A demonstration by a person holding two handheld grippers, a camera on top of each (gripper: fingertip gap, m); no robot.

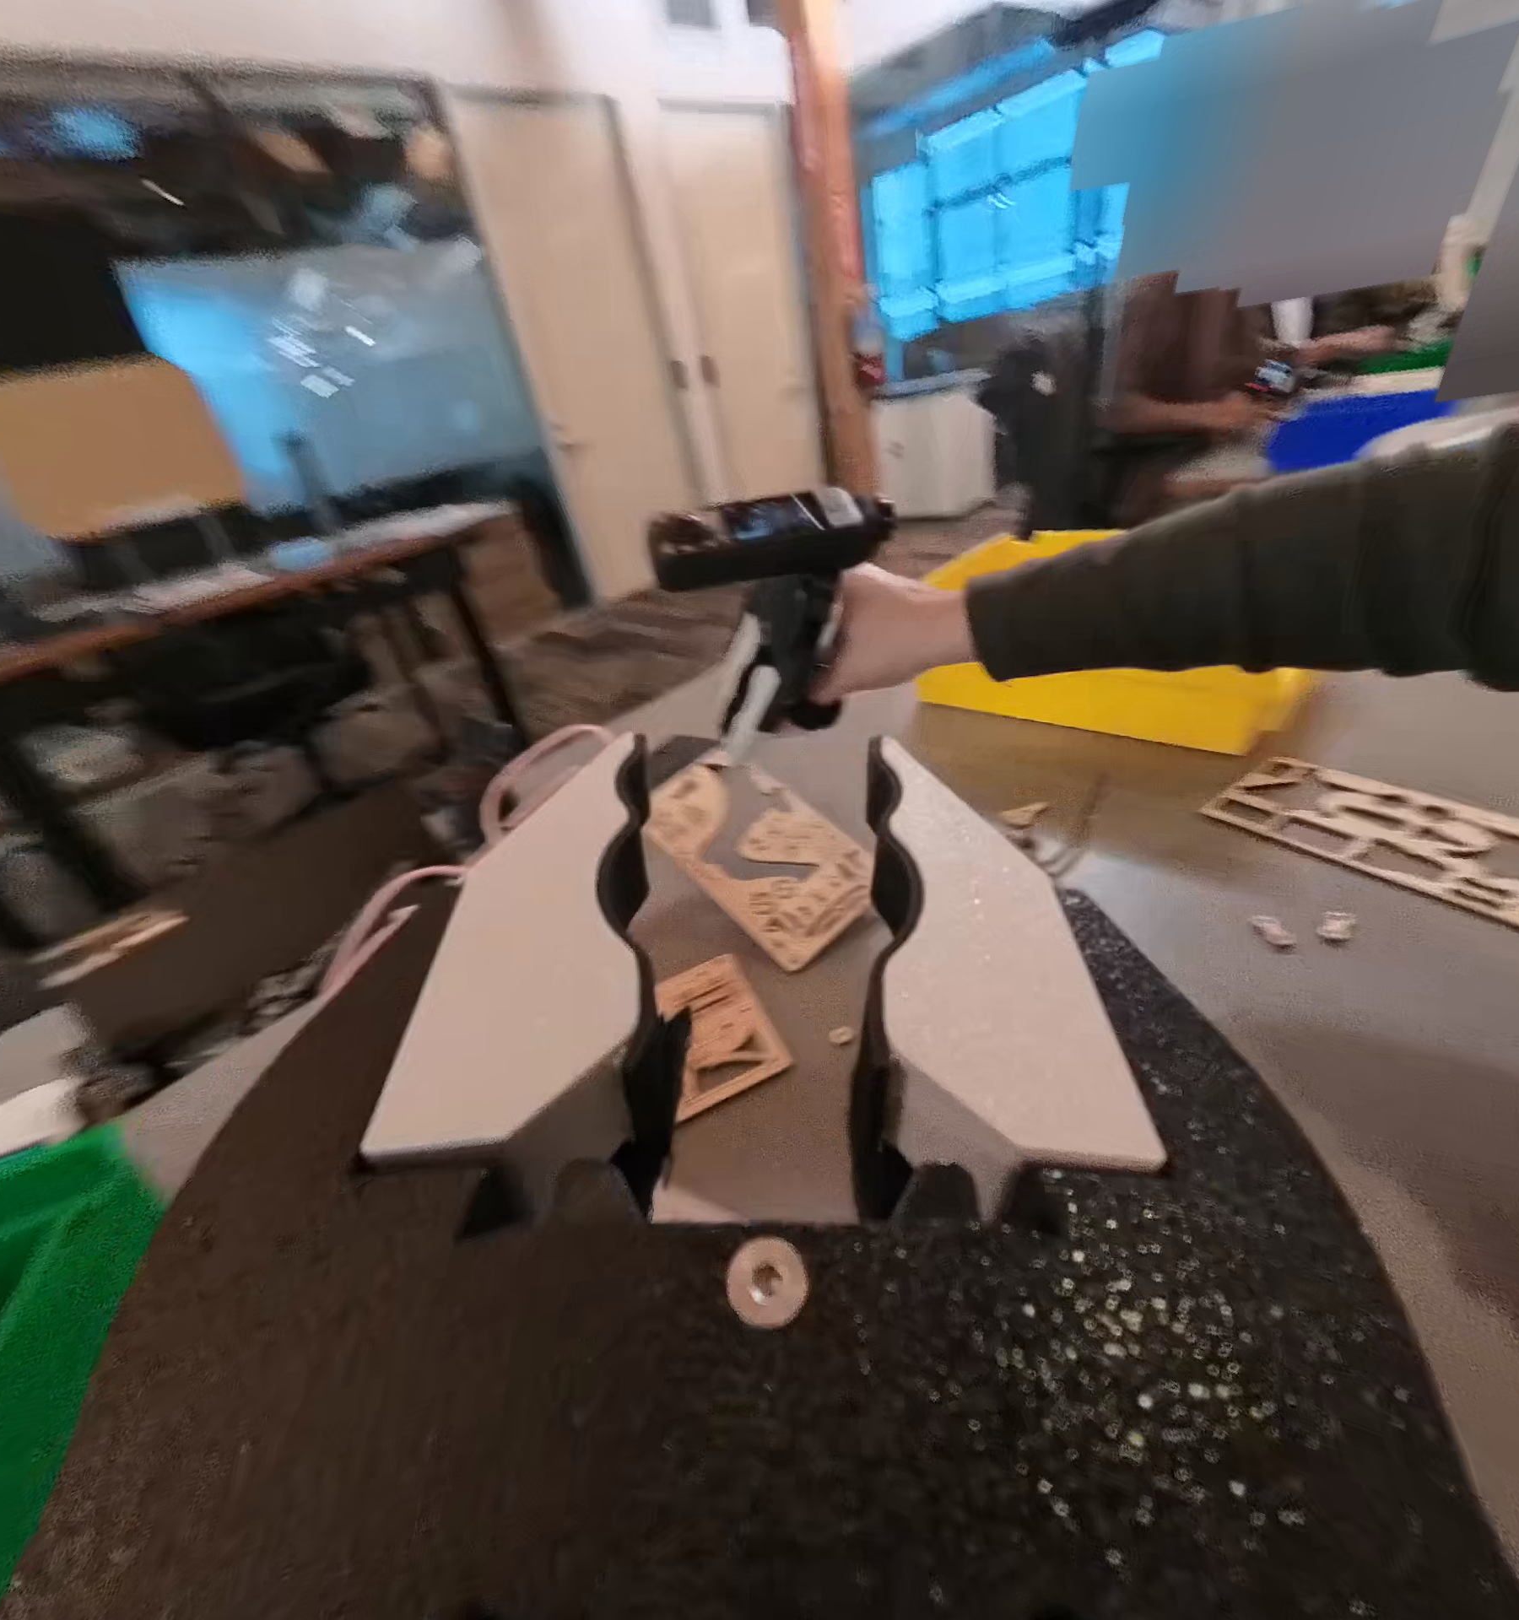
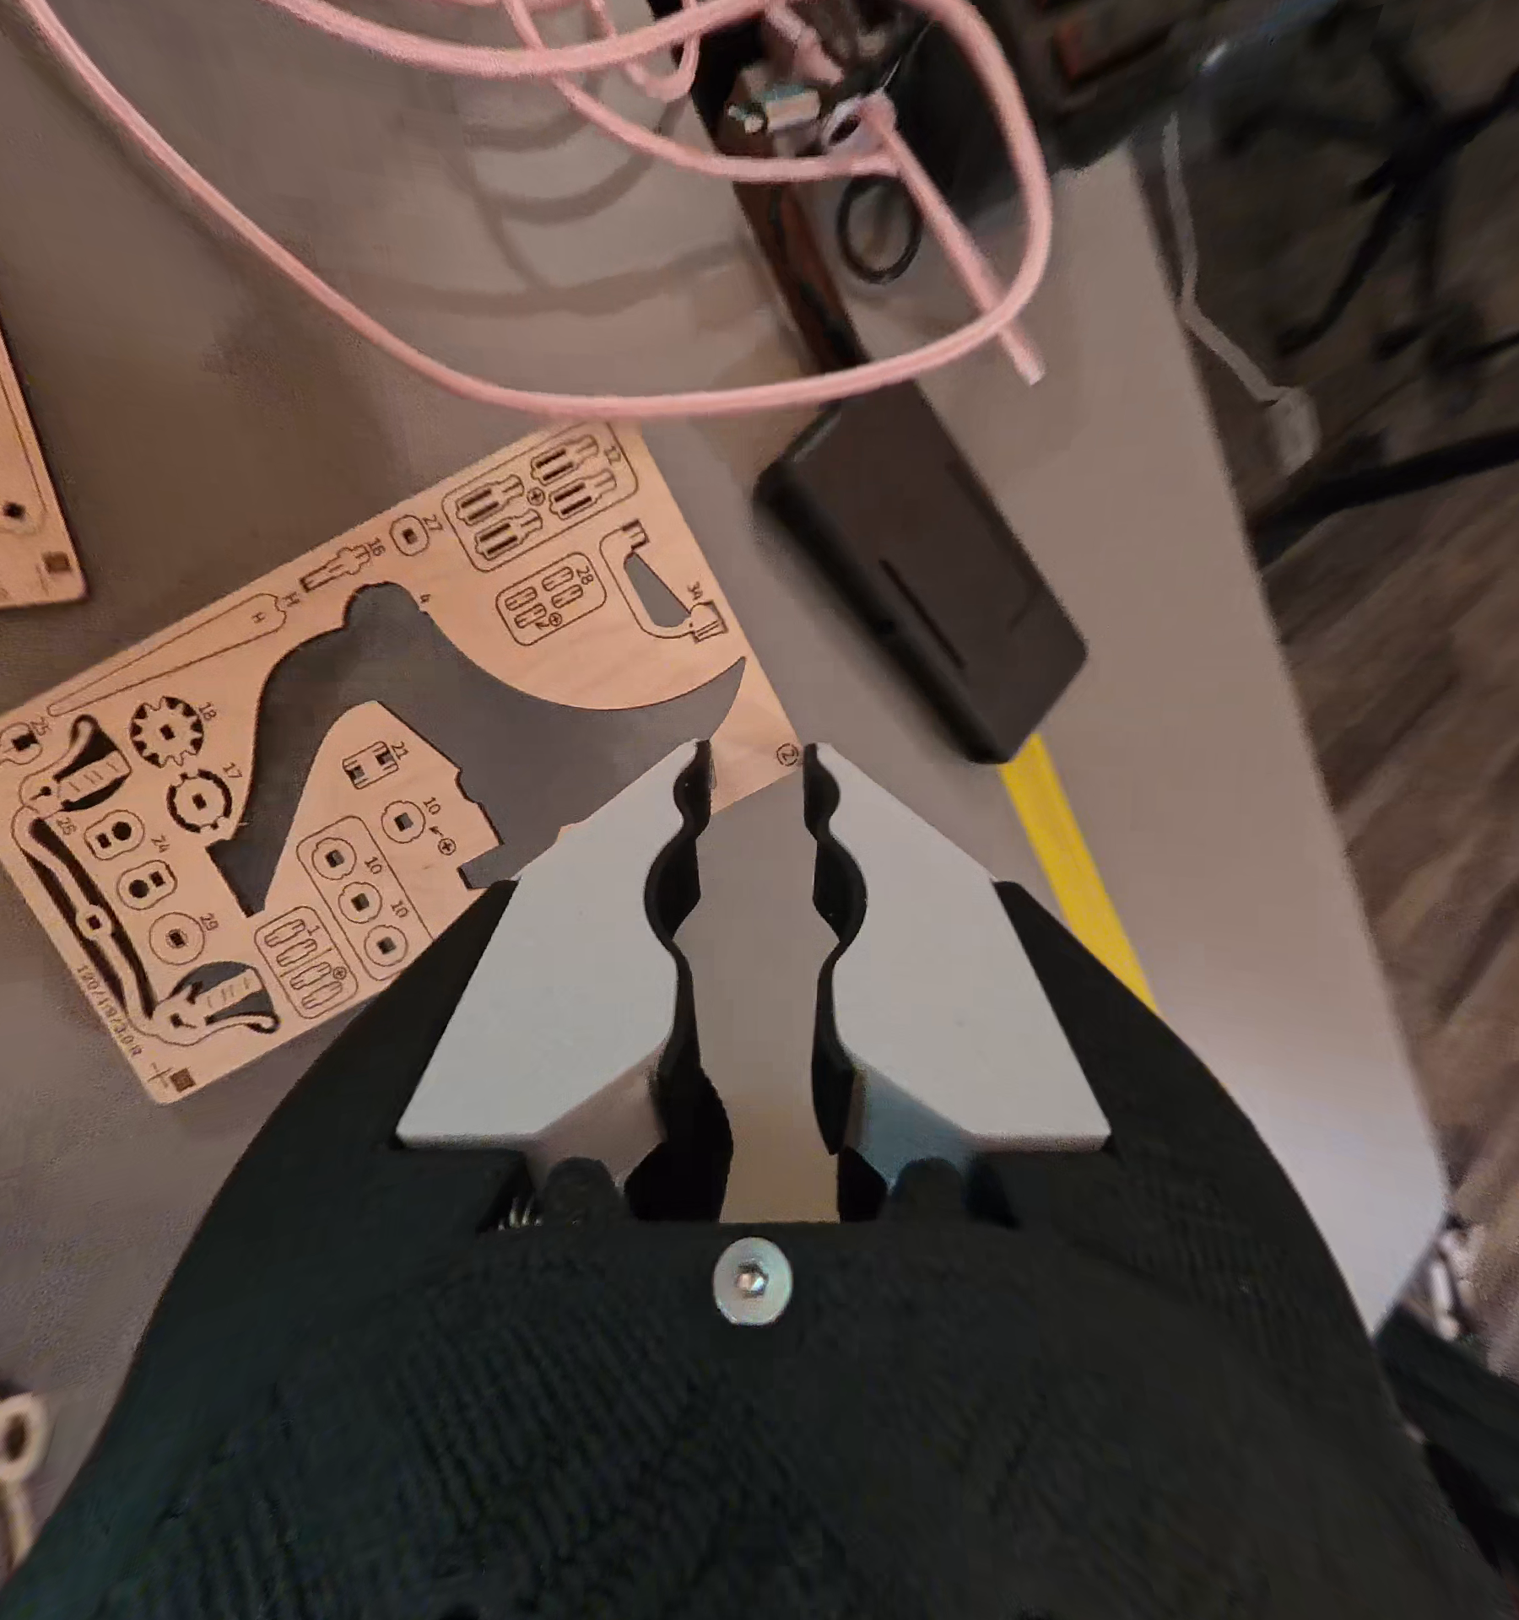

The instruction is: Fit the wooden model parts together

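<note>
Both grippers are standing empty, the left gripper (image 1: 756,894) gaping wide and the right gripper (image 2: 756,763) narrowly parted over the wooden parts sheet's (image 2: 318,763) corner, risking it sliding flat toward the nearby table edge (image 2: 1221,666).

The setting is a workshop or lab. The landmark is the grey work table (image 1: 1264,1008). On its far right edge sits a yellow plastic parts bin (image 1: 1115,692); a green plastic bin (image 1: 28,1315) stands at its near left. Beyond the table's left side stand a long brown bench (image 1: 212,596) and a glass partition wall (image 1: 326,368). Loose pink cables (image 2: 563,368) lie on the table.
</note>
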